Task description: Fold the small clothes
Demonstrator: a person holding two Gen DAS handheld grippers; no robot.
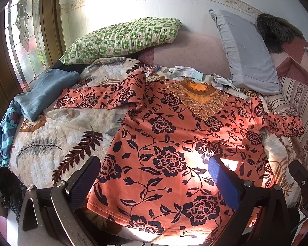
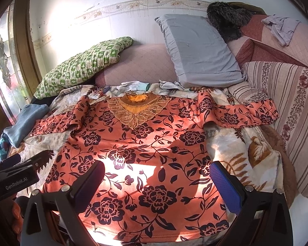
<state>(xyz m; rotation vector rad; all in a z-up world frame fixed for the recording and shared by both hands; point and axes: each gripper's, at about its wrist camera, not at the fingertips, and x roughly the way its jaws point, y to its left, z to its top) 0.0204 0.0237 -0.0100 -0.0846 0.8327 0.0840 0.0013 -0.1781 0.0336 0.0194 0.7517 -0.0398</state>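
A bed (image 1: 51, 143) with a leaf-patterned quilt fills a sunlit room, set against a white wall with a floral border. On the quilt the orange floral top (image 1: 174, 143) lies spread face up, hem toward the cameras, lace collar (image 1: 199, 100) toward the wall. Its one sleeve (image 1: 100, 96) bends back on itself toward the bed's left side; the other sleeve (image 2: 244, 112) stretches out straight to the right. No fold of the body appears made yet, so the folding seems to be at its start: sleeves and body are all left to do.

The left gripper (image 1: 154, 176) and the right gripper (image 2: 158, 180) both hover over the hem, fingers spread wide and holding nothing.

Beyond the top lie a blue garment (image 1: 45, 92), pale gloves (image 2: 133, 86), a green checked pillow (image 1: 121, 39) and a grey pillow (image 2: 199, 49). The left gripper's body, seen in the right view, reads "GenRobot.AI" (image 2: 16, 186).
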